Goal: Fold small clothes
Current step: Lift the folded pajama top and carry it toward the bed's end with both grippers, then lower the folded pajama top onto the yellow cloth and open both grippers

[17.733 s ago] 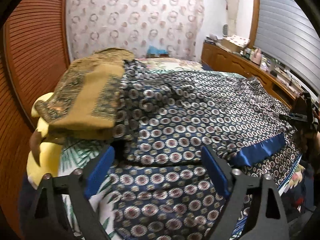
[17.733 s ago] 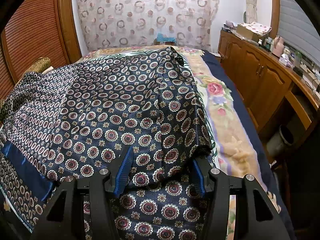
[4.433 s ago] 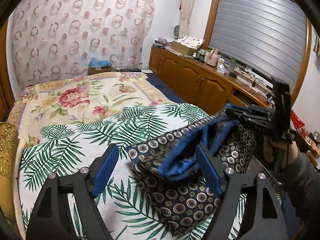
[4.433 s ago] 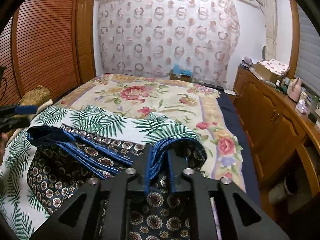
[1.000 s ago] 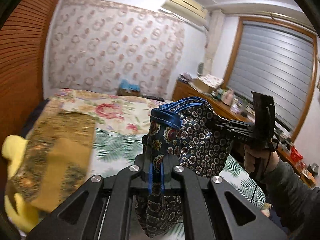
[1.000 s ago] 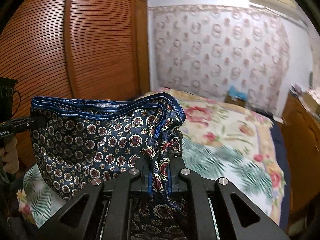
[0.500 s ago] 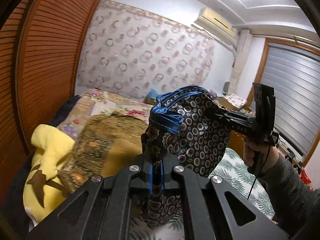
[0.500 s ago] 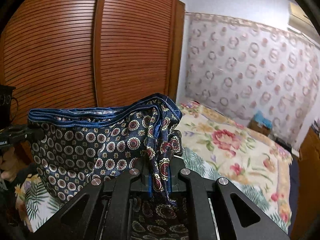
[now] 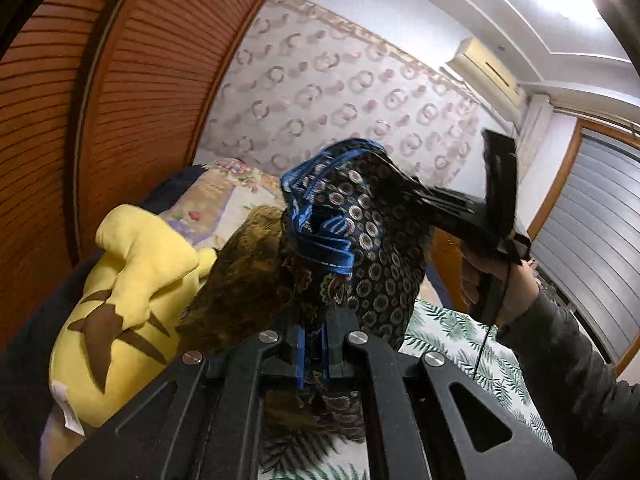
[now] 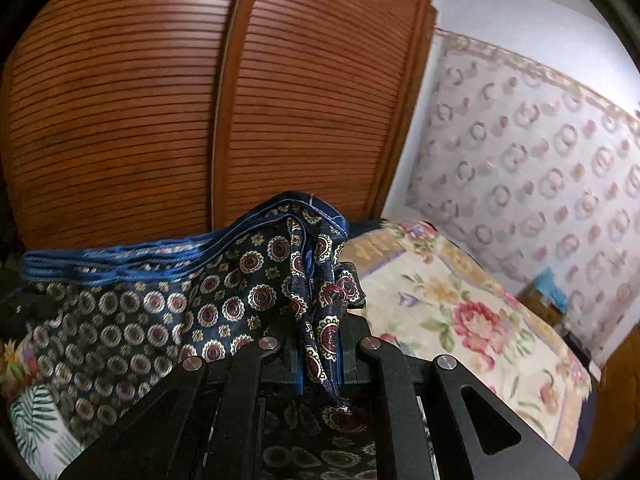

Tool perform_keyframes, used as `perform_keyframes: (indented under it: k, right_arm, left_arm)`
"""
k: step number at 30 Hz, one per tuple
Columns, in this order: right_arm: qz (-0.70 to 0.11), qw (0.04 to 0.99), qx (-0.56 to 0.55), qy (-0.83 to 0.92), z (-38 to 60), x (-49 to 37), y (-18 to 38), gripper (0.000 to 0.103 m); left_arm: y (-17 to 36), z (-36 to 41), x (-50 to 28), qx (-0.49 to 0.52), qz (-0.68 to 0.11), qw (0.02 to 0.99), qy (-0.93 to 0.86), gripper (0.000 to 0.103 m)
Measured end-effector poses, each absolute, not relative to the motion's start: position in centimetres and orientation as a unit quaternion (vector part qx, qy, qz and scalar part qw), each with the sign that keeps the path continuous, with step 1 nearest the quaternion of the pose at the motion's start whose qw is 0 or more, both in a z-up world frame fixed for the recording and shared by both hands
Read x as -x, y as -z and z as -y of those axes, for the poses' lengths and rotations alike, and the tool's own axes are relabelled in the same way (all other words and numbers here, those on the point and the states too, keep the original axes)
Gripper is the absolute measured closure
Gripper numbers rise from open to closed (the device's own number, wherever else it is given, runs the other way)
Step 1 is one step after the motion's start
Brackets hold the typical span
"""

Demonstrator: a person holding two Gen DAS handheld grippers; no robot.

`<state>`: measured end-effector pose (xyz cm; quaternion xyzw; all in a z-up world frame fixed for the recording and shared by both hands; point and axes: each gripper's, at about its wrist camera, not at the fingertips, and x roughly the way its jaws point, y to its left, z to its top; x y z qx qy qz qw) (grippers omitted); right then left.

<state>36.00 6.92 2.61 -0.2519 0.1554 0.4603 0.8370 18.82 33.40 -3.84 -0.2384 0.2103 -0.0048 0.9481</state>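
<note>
- Left gripper [image 9: 313, 354] of mine is clenched on one end of the patterned garment [image 9: 372, 240], which hangs folded in the air just ahead of my fingers.
- Right gripper [image 10: 320, 354] is clenched on the other end; in the left wrist view it reaches in from the right of my left gripper, carried by my right hand [image 9: 496, 284].
- Just left of my left gripper and below the hanging cloth lies a brown-gold cloth [image 9: 244, 276], and further left a yellow plush toy [image 9: 132, 280]; both sit close under the garment.
- Beyond them a louvred wooden wardrobe [image 10: 132, 100] closes off that side.
- Ahead and right of my right gripper the floral bed cover [image 10: 460, 300] lies bare up to the patterned curtain [image 10: 540, 152].
- Blue trimmed edge [image 10: 120, 262] of the garment runs roughly level from gripper to gripper, its long axis; the body hangs down from it.
</note>
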Motion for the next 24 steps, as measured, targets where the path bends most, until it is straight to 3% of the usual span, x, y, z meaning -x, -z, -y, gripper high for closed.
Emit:
perform_keyframes:
  k: [9,11,16,18,23,24]
  right_arm:
    - [-0.169,0.828,0.26,-0.467,-10.4,-39.0,-0.5,0.093]
    - [-0.172,0.832,0.259,-0.46,-10.8,-39.5,-0.3,0.093]
    - [-0.185,0.837,0.251,-0.45,-11.1,-39.9,0.3,0.088]
    - [-0.19,0.842,0.255,-0.436,-12.0,-40.1,0.6,0.077]
    - [-0.181,0.866,0.223,-0.409,-11.4,-40.2,-0.8,0.043]
    - [-0.179,0.869,0.217,-0.407,-11.1,-40.1,-1.3,0.042]
  left_arm:
    - [4.5,-34.1,-18.5,0.22,-0.223,0.949,-0.046,0.096]
    - [4.3,-34.1,-18.1,0.215,-0.218,0.95,-0.057,0.091]
    - [3.0,-33.3,-17.9,0.189,-0.198,0.96,-0.059,0.059]
    - [2.7,-32.8,-18.0,0.177,-0.195,0.963,-0.057,0.057]
    - [2.8,-31.2,-19.6,0.144,-0.216,0.965,-0.038,0.034]
    - [3.0,-30.7,-20.0,0.136,-0.222,0.965,-0.032,0.03]
